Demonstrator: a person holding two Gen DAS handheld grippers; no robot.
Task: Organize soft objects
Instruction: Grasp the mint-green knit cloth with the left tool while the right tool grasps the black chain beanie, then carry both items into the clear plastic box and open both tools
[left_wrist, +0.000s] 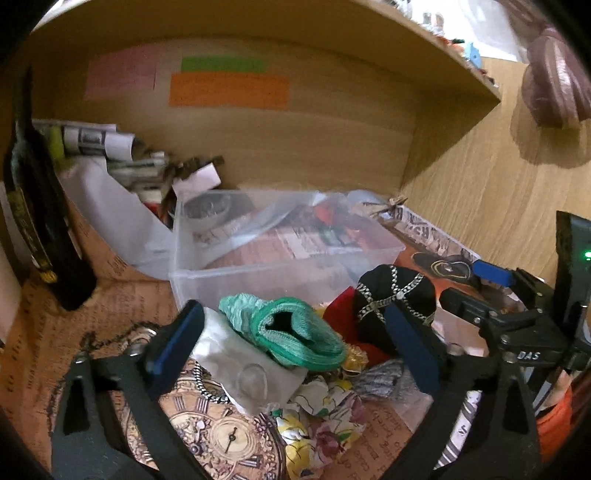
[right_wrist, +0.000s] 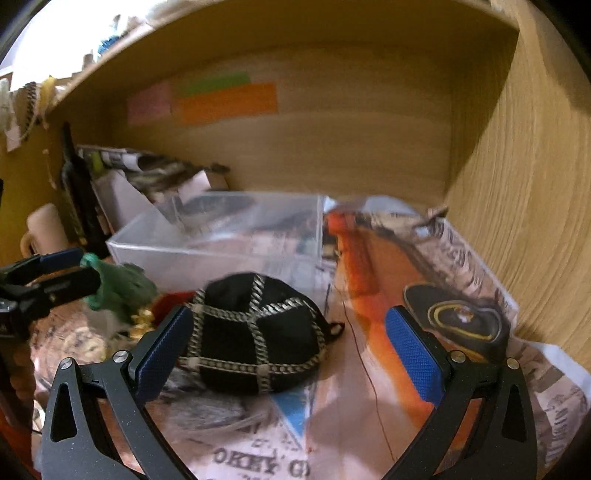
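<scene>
**Both grippers open over the soft pile**

Your left gripper (left_wrist: 295, 347) straddles the green knit piece (left_wrist: 291, 332), its long axis running toward lower right. Your right gripper (right_wrist: 291, 350) gapes around the black cap (right_wrist: 255, 332), before the clear bin (right_wrist: 221, 240).

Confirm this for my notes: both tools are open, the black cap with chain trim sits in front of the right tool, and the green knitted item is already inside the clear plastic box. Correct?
Not quite. The green knitted item lies on the pile in front of the clear plastic box, not inside it, as the left wrist view shows. The rest stands: left tool and right tool open, black cap before the right one.
</scene>
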